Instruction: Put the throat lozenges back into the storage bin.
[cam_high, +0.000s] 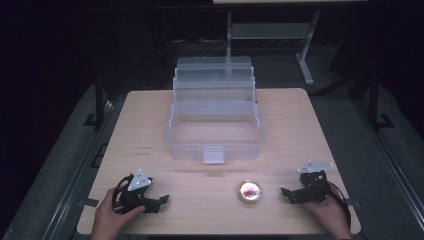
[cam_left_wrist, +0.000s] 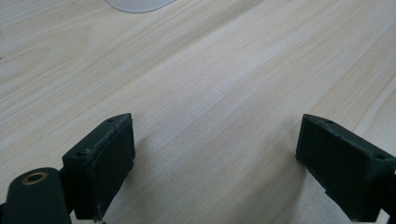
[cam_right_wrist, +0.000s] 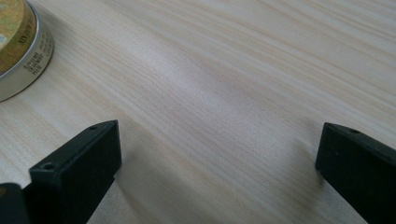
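A pale wooden table with fine straight grain filled the middle of the high view, its corners rounded, dark floor all around it. At the centre of the frame stood a clear plastic box, rectangular, its tiered trays stepped upward toward the top of the frame and a small latch on its near wall.

Below the box, slightly right of centre, a small round tin lay flat on the wood, its gold rim and printed lid facing up. Being round, it had no long axis. In the right gripper view the tin sat in the upper left corner, its metal wall carrying tiny print too small to read.

The left gripper rested at the lower left of the high view, held by a hand, pointing right toward the tin. Its jaws stood released, wide apart, with bare wood between them. The right gripper sat at the lower right, held by a hand, pointing left at the tin, near it but not touching. Its matte black jaws were also spread wide, gripping nothing.

Open wood lay between each gripper and the tin, and between the tin and the box. Both hands sat close to the table's near edge.
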